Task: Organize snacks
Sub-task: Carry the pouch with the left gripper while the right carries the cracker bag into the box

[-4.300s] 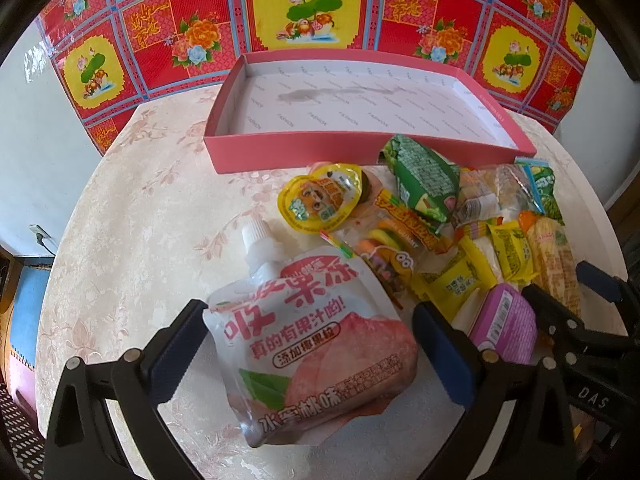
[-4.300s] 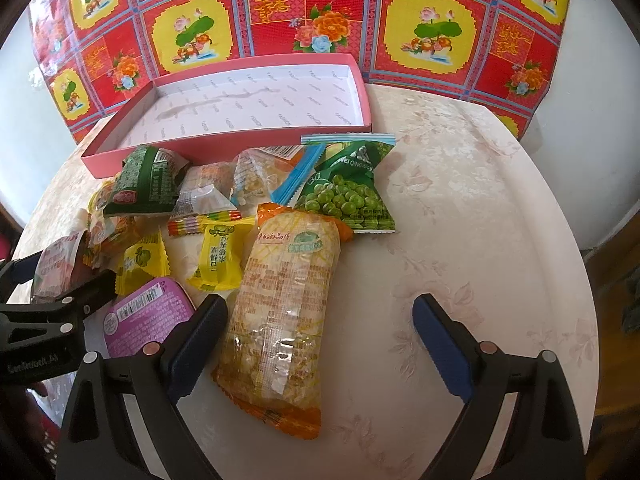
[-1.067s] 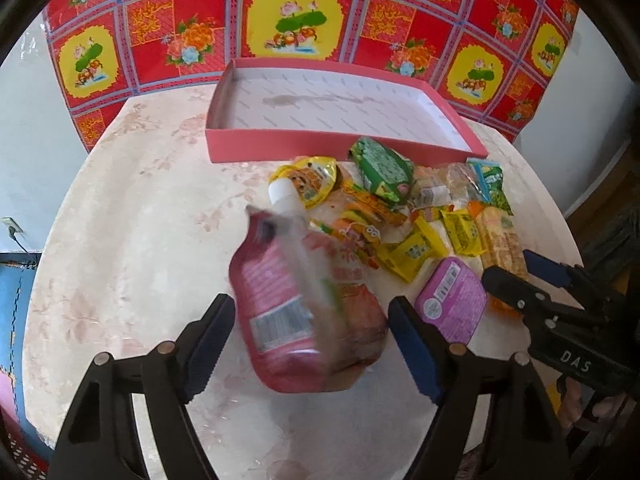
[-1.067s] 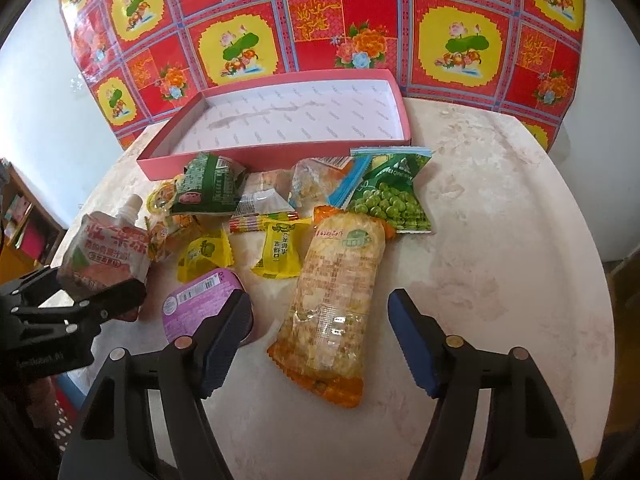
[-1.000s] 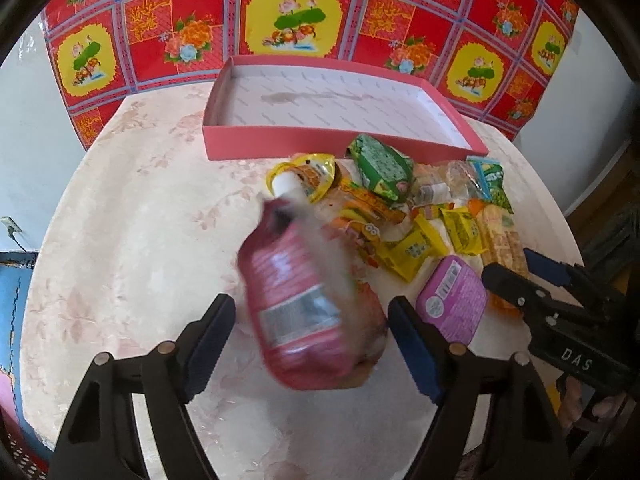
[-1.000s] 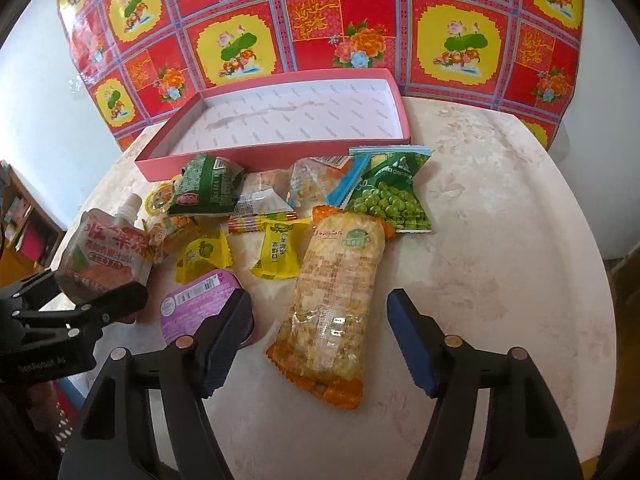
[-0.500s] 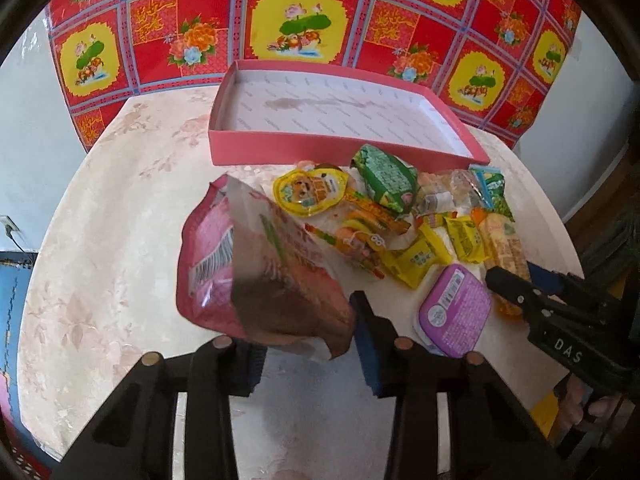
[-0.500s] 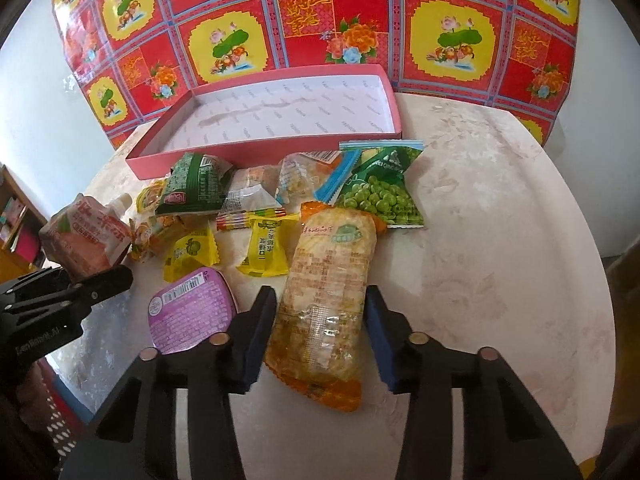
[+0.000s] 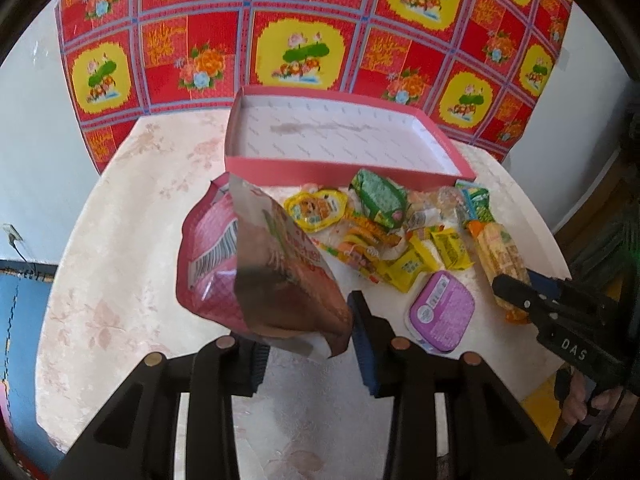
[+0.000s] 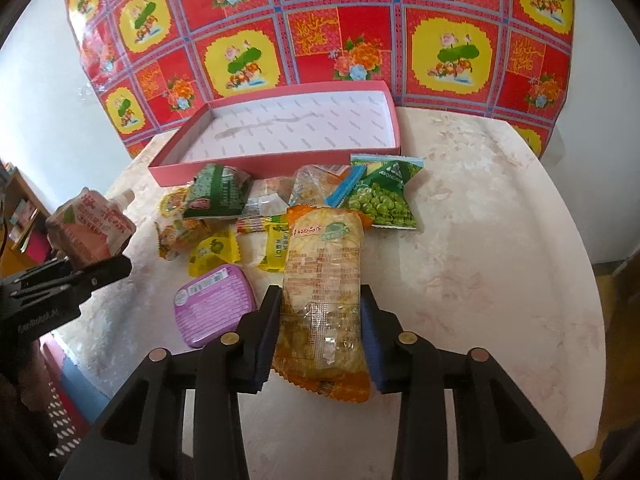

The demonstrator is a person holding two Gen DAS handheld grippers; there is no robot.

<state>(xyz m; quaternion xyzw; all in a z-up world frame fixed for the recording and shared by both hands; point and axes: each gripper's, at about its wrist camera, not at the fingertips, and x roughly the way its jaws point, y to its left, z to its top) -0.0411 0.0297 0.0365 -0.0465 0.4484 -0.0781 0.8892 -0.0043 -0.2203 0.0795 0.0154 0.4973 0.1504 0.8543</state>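
Since the earlier frames, the pouch (image 9: 264, 264) has been lifted off the table (image 9: 120, 240) and both sets of jaws have just been closing: the left gripper (image 9: 308, 344) is clamped on the pouch's base, and the right gripper (image 10: 318, 336) is pressed against the sides of the cracker pack (image 10: 324, 280).

The round, pale, flower-patterned table is backed by a red and yellow floral cloth (image 9: 304, 32) on the far wall. A shallow pink box (image 9: 340, 168) lies at the far side of the table with nothing in it.

The pouch is held above the near left of the table, its long axis tilted up and away, spout end far. The cracker pack lies flat on the table at the right of the snack pile, long axis running near to far, its near end between the right pads. A green pea bag (image 10: 380, 196) lies just beyond it, and a purple tub (image 10: 216, 304) sits to its left.
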